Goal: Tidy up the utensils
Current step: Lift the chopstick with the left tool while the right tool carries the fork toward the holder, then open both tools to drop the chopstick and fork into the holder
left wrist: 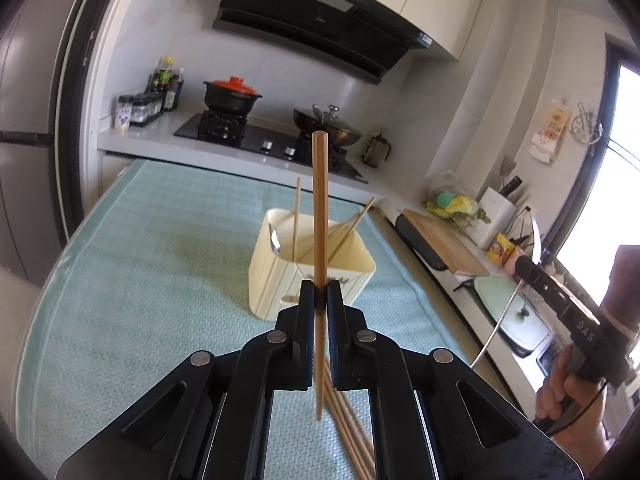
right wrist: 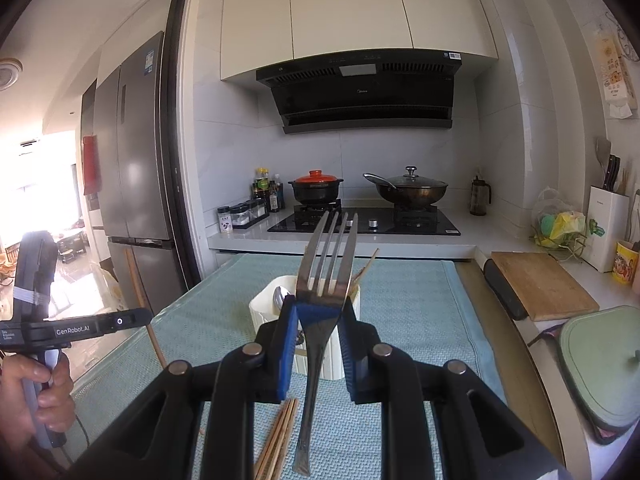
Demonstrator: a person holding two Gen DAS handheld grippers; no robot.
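Note:
My left gripper [left wrist: 321, 289] is shut on a wooden chopstick [left wrist: 319, 216] that stands nearly upright above the teal mat. Ahead of it sits the cream utensil holder [left wrist: 276, 276], with a spoon [left wrist: 275, 240] and several chopsticks leaning inside. More loose chopsticks [left wrist: 348, 424] lie on the mat under the gripper. My right gripper [right wrist: 320, 306] is shut on a steel fork [right wrist: 330, 256], tines up, handle hanging down. The same holder [right wrist: 264, 308] stands just behind the fork, and loose chopsticks [right wrist: 280, 436] lie below it.
The teal mat [left wrist: 140, 280] covers the table. Behind it runs a counter with a hob [right wrist: 364, 222], a red-lidded pot [right wrist: 316, 188] and a wok [right wrist: 408, 190]. At the right are a cutting board [right wrist: 540, 284] and a green lid [right wrist: 604, 364]. A fridge [right wrist: 136, 184] stands left.

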